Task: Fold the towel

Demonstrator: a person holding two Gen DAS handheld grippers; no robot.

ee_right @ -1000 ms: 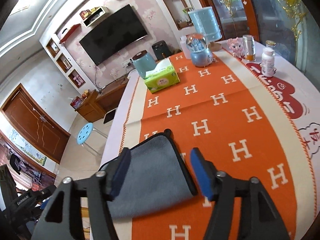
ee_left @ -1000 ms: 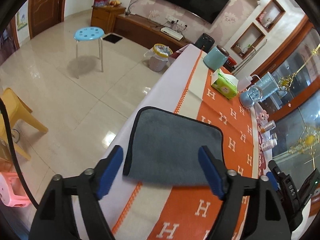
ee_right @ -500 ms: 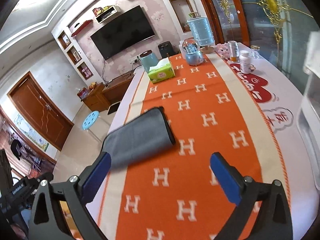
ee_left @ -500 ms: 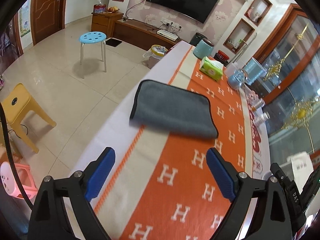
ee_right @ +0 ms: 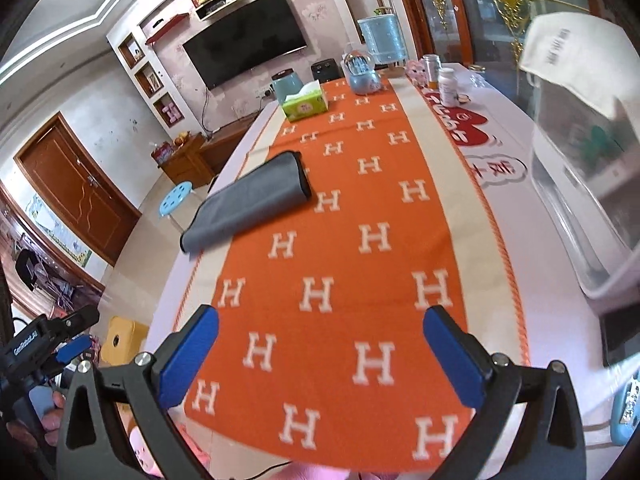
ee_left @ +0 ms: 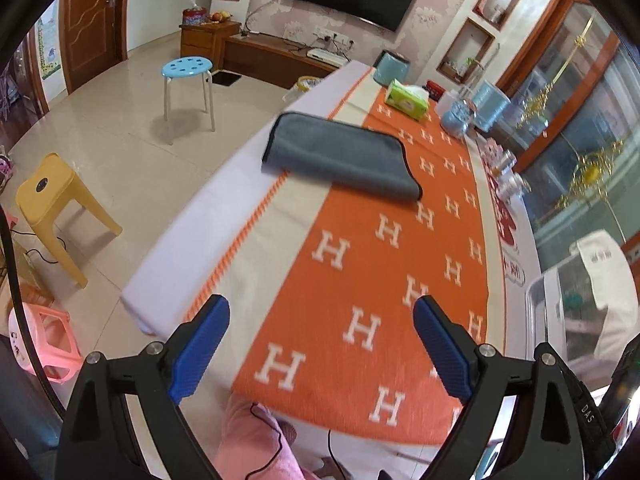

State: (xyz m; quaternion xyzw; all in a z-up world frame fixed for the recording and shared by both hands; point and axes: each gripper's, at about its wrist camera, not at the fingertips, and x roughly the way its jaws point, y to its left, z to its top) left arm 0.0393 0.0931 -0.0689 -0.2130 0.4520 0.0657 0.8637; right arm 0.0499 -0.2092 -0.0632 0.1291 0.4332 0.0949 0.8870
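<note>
A folded grey towel [ee_left: 340,156] lies flat on the bench [ee_left: 192,232], straddling the left border of the orange H-patterned runner [ee_left: 392,264], with one end on the white cloth. The left claw [ee_left: 322,346] and the right claw [ee_right: 322,356] both hover over the bench's near end, well apart from the towel, jaws spread wide and holding nothing. Beyond the towel stand a green tissue box [ee_right: 305,105] and a blue globe ornament [ee_right: 362,74]. A clear plastic bin [ee_right: 580,184] sits at the bench's right edge.
</note>
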